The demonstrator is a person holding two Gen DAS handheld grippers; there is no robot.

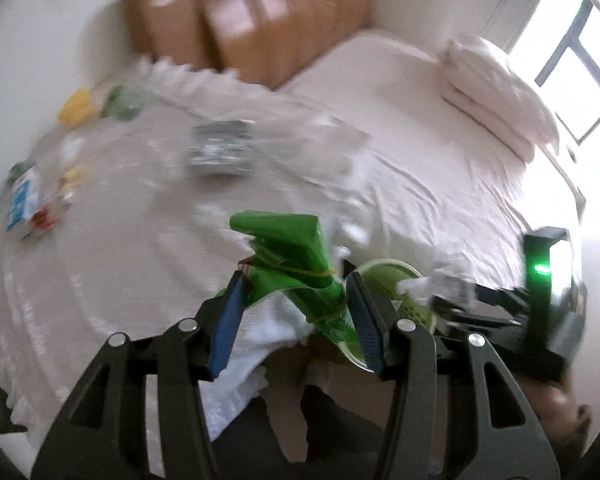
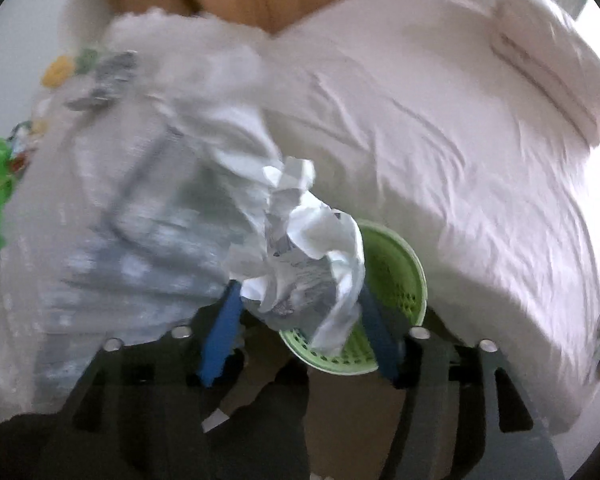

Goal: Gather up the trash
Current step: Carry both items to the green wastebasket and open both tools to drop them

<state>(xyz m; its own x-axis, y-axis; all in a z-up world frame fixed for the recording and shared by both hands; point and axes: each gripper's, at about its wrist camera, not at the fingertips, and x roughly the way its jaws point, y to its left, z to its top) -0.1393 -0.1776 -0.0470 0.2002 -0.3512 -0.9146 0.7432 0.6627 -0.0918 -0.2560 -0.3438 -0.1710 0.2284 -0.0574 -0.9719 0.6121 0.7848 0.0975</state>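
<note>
**Both hands are full, and the green basket is just below**

At the far left of the left wrist view, small bits of trash point(image 1: 32, 204) lie on the clear plastic sheet point(image 1: 140, 216) that covers the round table. They are blurry, so you cannot tell what each one is. A grey, blurry thing point(image 1: 220, 148) sits higher up, near the middle.

In the lower middle of that view, your left gripper point(image 1: 296, 300) holds a green wrapper point(image 1: 288, 256). The fingers are closed in on it from both sides, about halfway shut. The wrapper sticks up and out past the tips.

Just to the right of it you can see the rim of the green basket point(image 1: 396, 280). It is low down, beside the white bed point(image 1: 420, 140).

In the right wrist view, your right gripper point(image 2: 296, 312) holds a crumpled white paper point(image 2: 300, 240) in the lower middle. The fingers press on its bottom part. Most of the paper puffs out above them. The green basket point(image 2: 396, 272) is right behind and under it.

Here is what could go wrong. Both pictures are blurry, so you seem to be going fast. If you let go too soon, the paper is light and could float past the rim onto the floor. The wrapper is long and floppy, so it could catch on the rim and hang outside. Your two grippers are close together, so they could bump over the basket.
</note>
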